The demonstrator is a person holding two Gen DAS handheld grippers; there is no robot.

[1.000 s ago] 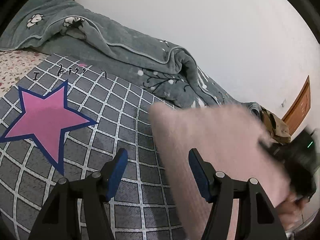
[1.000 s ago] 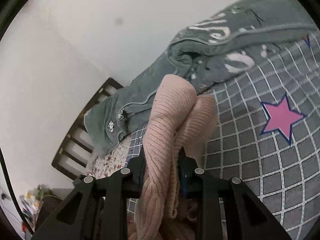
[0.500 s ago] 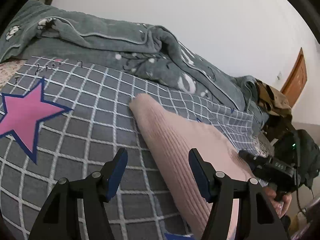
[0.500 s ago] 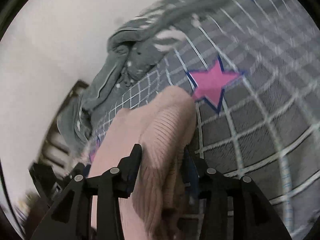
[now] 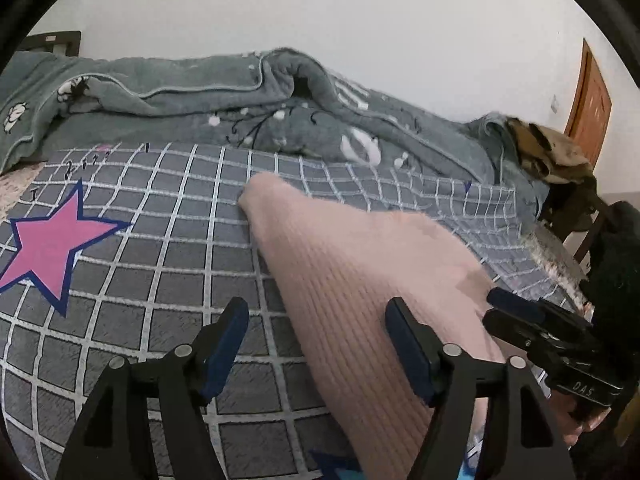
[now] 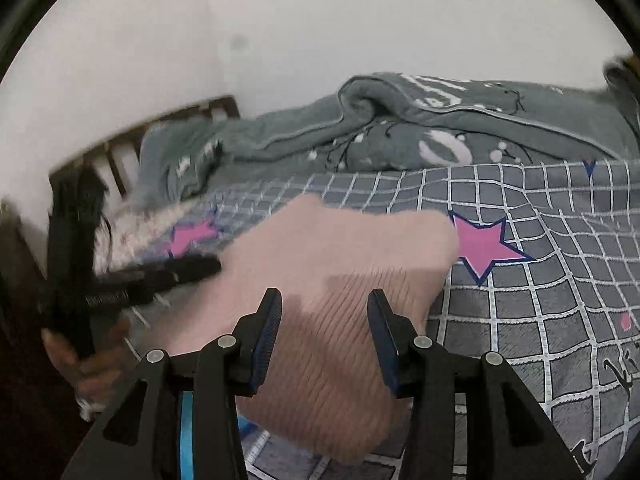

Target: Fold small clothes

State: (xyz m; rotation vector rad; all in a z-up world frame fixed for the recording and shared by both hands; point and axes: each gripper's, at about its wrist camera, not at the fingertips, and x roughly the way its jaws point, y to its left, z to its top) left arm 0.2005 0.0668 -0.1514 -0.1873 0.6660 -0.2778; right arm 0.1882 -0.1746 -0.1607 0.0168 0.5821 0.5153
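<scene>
The pink ribbed knit garment [image 5: 360, 280] lies on the grey checked bed sheet [image 5: 168, 248], running from the centre of the left wrist view down to its lower right. It looks laid out flat in a long, doubled shape, so at least one fold seems made; whether further folds or a final tidy-up are left cannot be told from these views.

The left gripper [image 5: 316, 344] stands wide, its jaws opening, one blue pad over bare sheet and the other above the knit, pressing on nothing. The right gripper [image 6: 324, 332] has its jaws moderately apart over the garment's near end, and the cloth beneath them looks free, not pinched.

A grey-green blanket [image 5: 200, 100] is bunched along the wall across the upper part of both views, and a pink star [image 5: 52, 244] is printed at left centre.

On the right gripper's body, lower right of the left wrist view, the letters "DAS" can be read. Handwriting-style print on the sheet is illegible.
</scene>
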